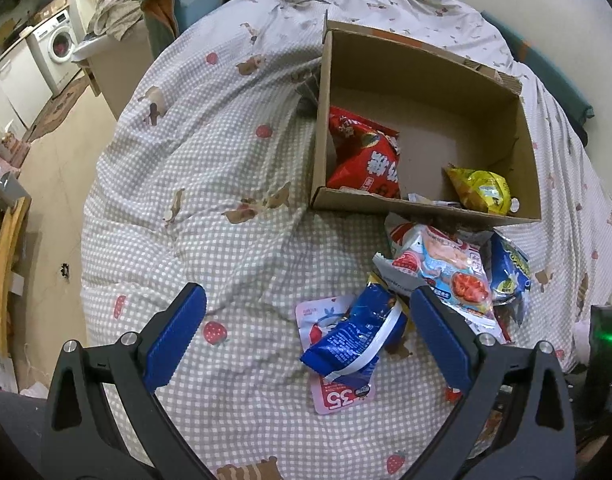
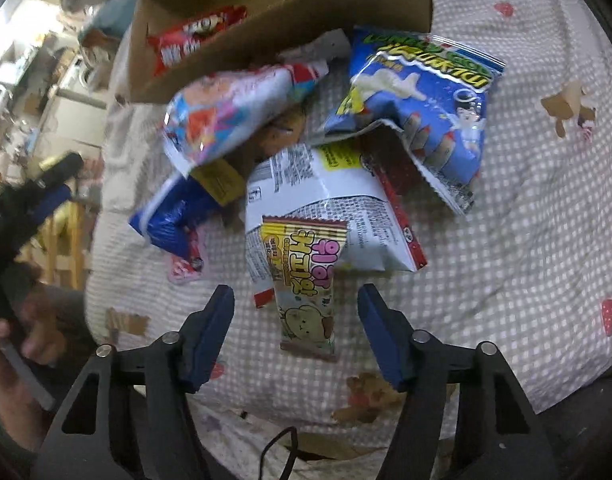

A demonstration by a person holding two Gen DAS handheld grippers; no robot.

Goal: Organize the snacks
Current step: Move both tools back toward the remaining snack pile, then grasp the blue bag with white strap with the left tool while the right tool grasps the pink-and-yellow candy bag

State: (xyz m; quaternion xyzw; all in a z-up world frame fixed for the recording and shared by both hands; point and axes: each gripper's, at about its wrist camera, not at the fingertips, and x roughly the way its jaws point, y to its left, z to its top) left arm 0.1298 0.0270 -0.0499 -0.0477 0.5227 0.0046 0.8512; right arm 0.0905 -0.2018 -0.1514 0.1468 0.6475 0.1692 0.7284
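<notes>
— Checked bedding with strawberries and little bears covers the bed (image 1: 234,152), and a washing machine (image 1: 60,42) stands far off by the wall. Where do the snacks stand?

— Two are already in the cardboard box (image 1: 529,152): a red bag (image 1: 365,156) and a yellow bag (image 1: 481,190). The rest lie in a heap on the bed just in front of the box's near wall.

— Which one looks next?

— My guess is the slim yellow-and-pink packet (image 2: 306,280). It lies nearest the right tongs (image 2: 296,328), its lower end reaching in between the two blue pads. Its long axis runs away from the tongs toward the heap, so the pads sit either side of its narrow width, which suits a pinch across it.

— Are the right tongs gripping it?

— No. They are partly spread, with clear gaps between each pad and the wrapper.

— And the left tongs (image 1: 306,316)?

— Spread wide, holding nothing. A crumpled blue packet (image 1: 353,340) lies on a pink sachet (image 1: 329,360) between the pads, closer to the right-hand pad, its long axis slanting across the gap.

— So the right hand is nearer its target?

— It appears so; the view is blurred, so contact is hard to rule out entirely.
</notes>
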